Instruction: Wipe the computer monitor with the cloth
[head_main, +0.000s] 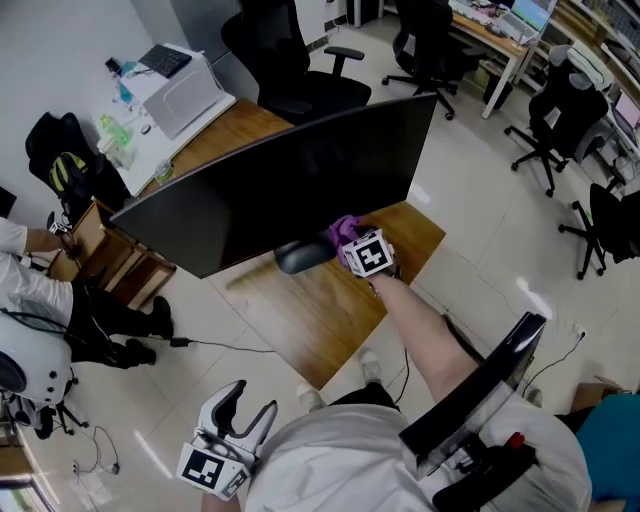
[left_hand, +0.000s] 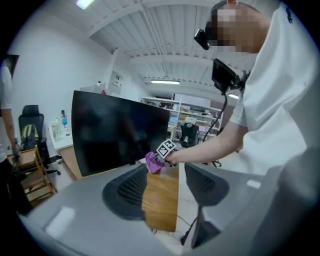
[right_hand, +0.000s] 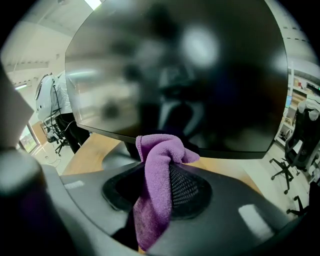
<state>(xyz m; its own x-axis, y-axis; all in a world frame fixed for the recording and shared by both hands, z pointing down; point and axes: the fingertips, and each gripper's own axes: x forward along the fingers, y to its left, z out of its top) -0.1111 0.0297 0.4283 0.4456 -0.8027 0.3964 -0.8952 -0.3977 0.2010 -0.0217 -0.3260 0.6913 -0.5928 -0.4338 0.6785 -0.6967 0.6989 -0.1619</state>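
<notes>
The wide black monitor (head_main: 290, 190) stands on a wooden desk (head_main: 320, 300), its dark screen facing me. My right gripper (head_main: 347, 240) is shut on a purple cloth (head_main: 343, 229), held at the screen's lower edge just right of the stand. In the right gripper view the cloth (right_hand: 157, 185) hangs bunched between the jaws, with the monitor (right_hand: 190, 75) filling the view close ahead. My left gripper (head_main: 250, 405) hangs low by my hip, open and holding nothing. From the left gripper view the monitor (left_hand: 115, 135) and the cloth (left_hand: 152, 162) appear at a distance.
The dark monitor foot (head_main: 305, 257) sits beside the cloth. A white printer (head_main: 185, 95) and bottles are at the desk's far left end. Black office chairs (head_main: 300, 60) stand behind the desk and at the right. A person (head_main: 20, 270) sits at far left.
</notes>
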